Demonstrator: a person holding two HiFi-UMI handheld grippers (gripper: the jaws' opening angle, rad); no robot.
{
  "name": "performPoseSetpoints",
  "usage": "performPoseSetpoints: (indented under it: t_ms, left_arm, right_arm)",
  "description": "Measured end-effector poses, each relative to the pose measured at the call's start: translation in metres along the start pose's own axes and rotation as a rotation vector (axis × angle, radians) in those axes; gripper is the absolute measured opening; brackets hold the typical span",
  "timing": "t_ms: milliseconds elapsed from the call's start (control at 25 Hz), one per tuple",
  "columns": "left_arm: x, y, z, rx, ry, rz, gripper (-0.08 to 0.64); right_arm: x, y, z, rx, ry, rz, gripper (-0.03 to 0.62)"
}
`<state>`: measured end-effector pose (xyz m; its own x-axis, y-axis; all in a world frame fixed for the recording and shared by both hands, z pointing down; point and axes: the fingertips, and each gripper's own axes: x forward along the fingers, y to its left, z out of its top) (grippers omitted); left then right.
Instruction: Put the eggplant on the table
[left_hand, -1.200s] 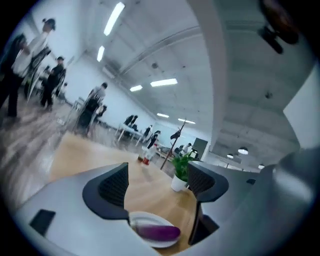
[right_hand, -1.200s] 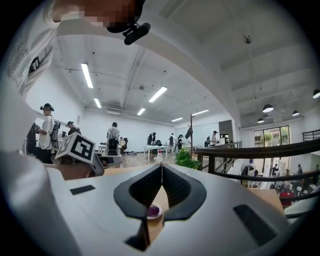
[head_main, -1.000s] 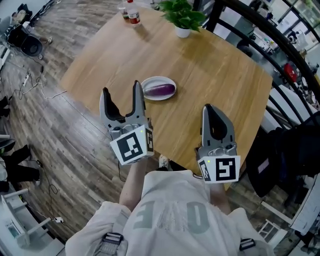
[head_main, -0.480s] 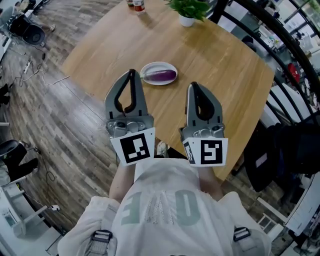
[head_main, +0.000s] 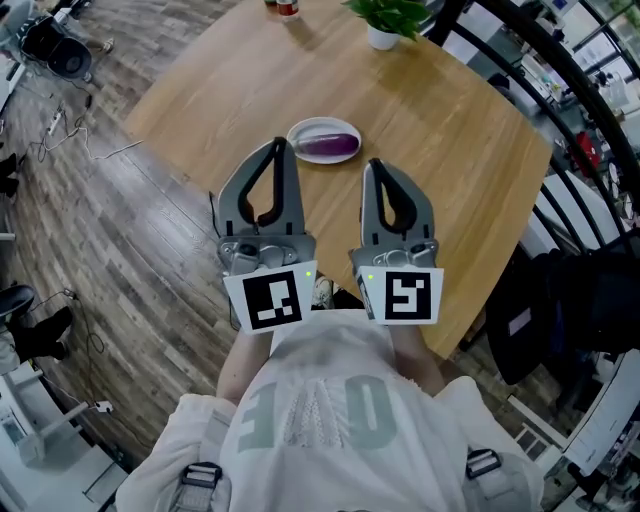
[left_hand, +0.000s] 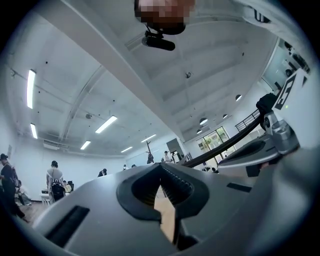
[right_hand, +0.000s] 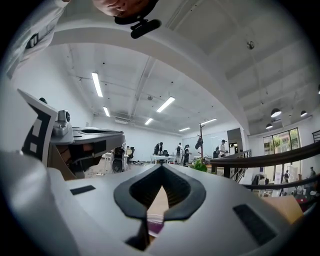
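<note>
A purple eggplant (head_main: 326, 145) lies on a small white plate (head_main: 300, 130) near the front of the wooden table (head_main: 450, 130). My left gripper (head_main: 279, 146) hovers just left of and in front of the plate, jaws shut with nothing between them. My right gripper (head_main: 372, 164) is level with it, close on its right, also shut and empty. In the left gripper view, the left gripper (left_hand: 161, 166) points slightly upward into the hall. In the right gripper view, a sliver of the eggplant (right_hand: 156, 227) shows below the right gripper (right_hand: 162, 169).
A potted plant (head_main: 385, 20) and a bottle (head_main: 287, 8) stand at the table's far edge. A black railing (head_main: 565, 90) curves along the right, with a dark bag (head_main: 560, 310) below it. Cables and gear (head_main: 50, 50) lie on the wooden floor at left.
The left gripper's jaws have gone from wide open to shut and the gripper has rolled. Both grippers have drawn together side by side, closer to the plate.
</note>
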<state>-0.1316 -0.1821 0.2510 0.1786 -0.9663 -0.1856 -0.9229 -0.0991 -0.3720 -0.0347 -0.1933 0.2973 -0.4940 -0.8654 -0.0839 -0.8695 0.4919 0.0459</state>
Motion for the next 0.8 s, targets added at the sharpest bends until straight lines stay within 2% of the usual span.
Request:
performPoseSetpoints:
  t_ms: [200, 480, 800]
  left_arm:
    - [-0.003, 0.003, -0.007, 0.012, 0.021, 0.013, 0.009]
    - [-0.005, 0.012, -0.011, -0.018, 0.036, 0.034, 0.008]
    - [-0.007, 0.007, -0.014, -0.042, 0.045, 0.028, 0.009]
  right_arm:
    - [-0.001, 0.001, -0.004, -0.015, 0.009, 0.005, 0.018]
    - [-0.004, 0.004, -0.006, -0.048, 0.03, 0.008, 0.018]
    - [-0.005, 0.007, -0.01, -0.023, 0.033, 0.033, 0.018]
